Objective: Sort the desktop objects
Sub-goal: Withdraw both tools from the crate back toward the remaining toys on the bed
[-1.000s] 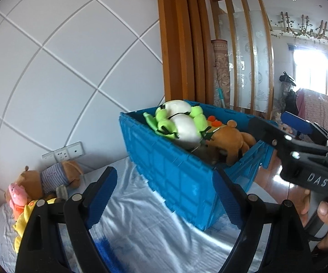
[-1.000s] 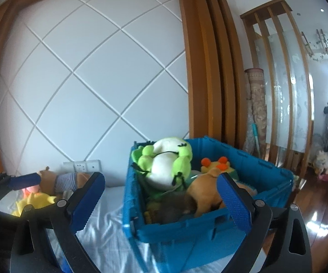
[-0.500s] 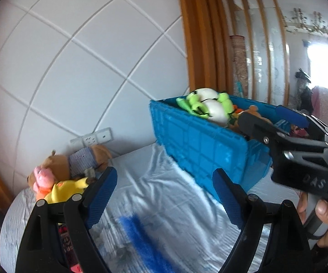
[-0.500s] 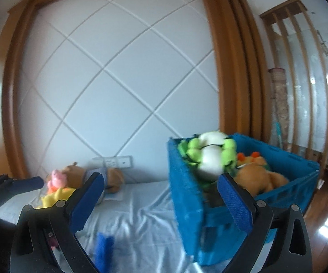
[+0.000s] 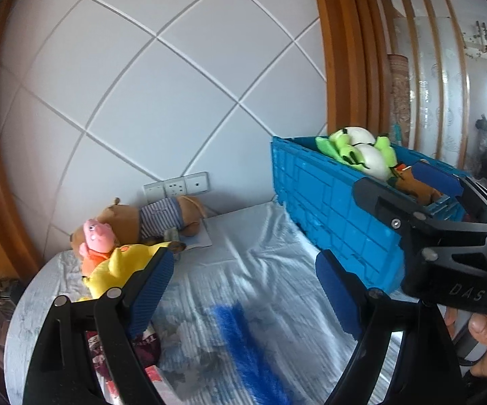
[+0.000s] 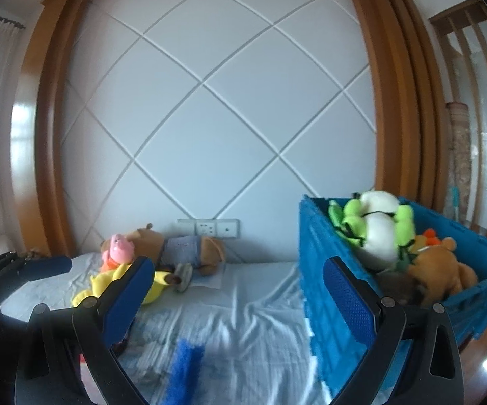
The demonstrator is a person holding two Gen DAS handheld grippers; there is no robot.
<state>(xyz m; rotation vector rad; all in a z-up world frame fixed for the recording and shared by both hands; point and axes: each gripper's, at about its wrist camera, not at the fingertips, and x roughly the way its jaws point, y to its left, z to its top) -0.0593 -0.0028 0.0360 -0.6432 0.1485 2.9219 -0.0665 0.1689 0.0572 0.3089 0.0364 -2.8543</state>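
A blue plastic crate stands at the right end of a table covered with a pale, wrinkled cloth, and it holds several plush toys: a green and white frog plush lying on top, and a brown plush animal beside it toward the right. At the far left of the table, against the wall, more toys lie in a loose heap: a brown bear in a striped shirt lying on its side, a small pink plush resting against the bear's head, and a yellow plush just in front of them. A blue brush-like object, blurred, lies on the cloth between the heap and the crate, nearer the camera. The left gripper is released, its blue-padded fingers spread wide above the cloth and holding nothing. The right gripper is likewise released and empty, its fingers framing the space between the toys and the crate. Behind the table stands a white wall with diagonal grooves, with a row of wall sockets just above the bear.
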